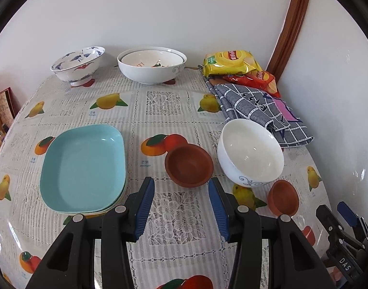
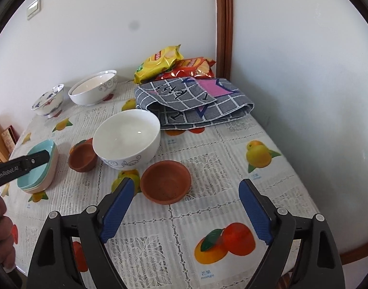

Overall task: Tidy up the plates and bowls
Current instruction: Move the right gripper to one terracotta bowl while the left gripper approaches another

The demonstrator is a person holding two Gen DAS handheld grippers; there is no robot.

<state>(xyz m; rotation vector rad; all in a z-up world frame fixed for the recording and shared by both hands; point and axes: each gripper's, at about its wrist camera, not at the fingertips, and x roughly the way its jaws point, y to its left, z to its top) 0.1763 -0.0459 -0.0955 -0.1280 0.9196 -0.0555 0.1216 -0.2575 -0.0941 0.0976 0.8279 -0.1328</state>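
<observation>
Small terracotta bowl (image 2: 165, 181) sits just ahead of the right gripper (image 2: 186, 207), nearer its left finger; jaws spread wide, nothing between them. A 2nd terracotta bowl (image 1: 189, 165) lies just ahead of the left gripper (image 1: 181, 203), whose jaws stand part-open and empty, above the tablecloth (image 1: 174, 214). White bowl with blue scrollwork (image 1: 250, 152) sits ahead-right of the left gripper, between the 2 terracotta bowls, touching neither as far as I can tell. Stack of square plates, turquoise on top (image 1: 83, 167), ahead-left of the left gripper. Far ahead by the wall: blue-and-red patterned footed bowl (image 1: 77, 65), 2 nested white bowls (image 1: 151, 66). Far ahead-right: folded grey checked cloth (image 1: 255, 107), yellow and red snack bags (image 1: 232, 62) behind it.
</observation>
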